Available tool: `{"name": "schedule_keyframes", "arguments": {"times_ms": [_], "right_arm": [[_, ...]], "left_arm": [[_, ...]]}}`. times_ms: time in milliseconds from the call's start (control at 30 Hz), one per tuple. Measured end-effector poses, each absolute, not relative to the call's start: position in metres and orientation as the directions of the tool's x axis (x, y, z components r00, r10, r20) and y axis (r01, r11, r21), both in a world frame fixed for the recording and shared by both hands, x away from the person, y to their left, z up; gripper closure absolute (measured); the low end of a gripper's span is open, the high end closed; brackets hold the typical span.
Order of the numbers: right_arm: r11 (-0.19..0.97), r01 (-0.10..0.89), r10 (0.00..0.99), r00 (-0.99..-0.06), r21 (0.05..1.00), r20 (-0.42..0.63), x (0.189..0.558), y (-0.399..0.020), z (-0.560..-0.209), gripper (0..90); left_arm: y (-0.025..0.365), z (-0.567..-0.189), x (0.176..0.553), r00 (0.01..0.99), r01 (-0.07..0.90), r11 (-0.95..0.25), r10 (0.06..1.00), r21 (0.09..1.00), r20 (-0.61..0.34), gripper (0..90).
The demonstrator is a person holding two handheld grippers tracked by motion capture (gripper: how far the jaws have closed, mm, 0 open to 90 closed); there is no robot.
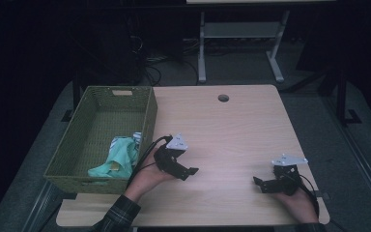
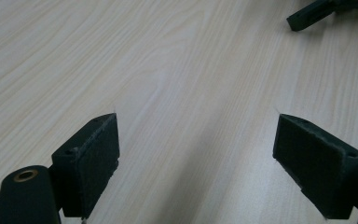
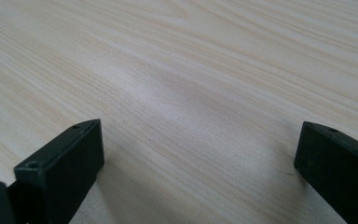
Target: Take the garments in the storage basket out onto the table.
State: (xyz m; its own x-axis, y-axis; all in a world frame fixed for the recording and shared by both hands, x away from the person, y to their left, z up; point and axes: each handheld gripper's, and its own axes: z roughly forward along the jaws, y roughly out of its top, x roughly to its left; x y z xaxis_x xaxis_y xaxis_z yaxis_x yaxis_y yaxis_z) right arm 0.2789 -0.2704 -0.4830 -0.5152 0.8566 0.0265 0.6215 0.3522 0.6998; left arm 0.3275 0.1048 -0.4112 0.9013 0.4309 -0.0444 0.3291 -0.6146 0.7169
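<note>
While both grippers rest low over the bare table (image 1: 232, 121) with jaws spread wide and nothing between them, the cloth (image 1: 118, 157) lies just left of the left gripper (image 1: 189, 173), inside the basket (image 1: 147, 113) at its near right corner. It is mint-green, crumpled, bunched. The right gripper (image 1: 260, 184) sits well apart, near right.

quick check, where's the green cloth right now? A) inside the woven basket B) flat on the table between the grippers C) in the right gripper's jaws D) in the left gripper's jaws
A: the green cloth lies bunched in the near corner of the woven basket, while the left gripper and the right gripper stand open over bare table with nothing between their jaws.
</note>
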Motion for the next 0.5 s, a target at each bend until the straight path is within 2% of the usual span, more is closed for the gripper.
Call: {"name": "schedule_keyframes", "arguments": {"times_ms": [500], "right_arm": [[0.352, 0.622, 0.857, -0.515, 0.700, 0.027, 0.279, -0.270, -0.483, 1.0]], "left_arm": [[0.109, -0.395, 0.332, 0.907, 0.310, -0.611, 0.421, 0.729, -0.033, 13.7]]}}
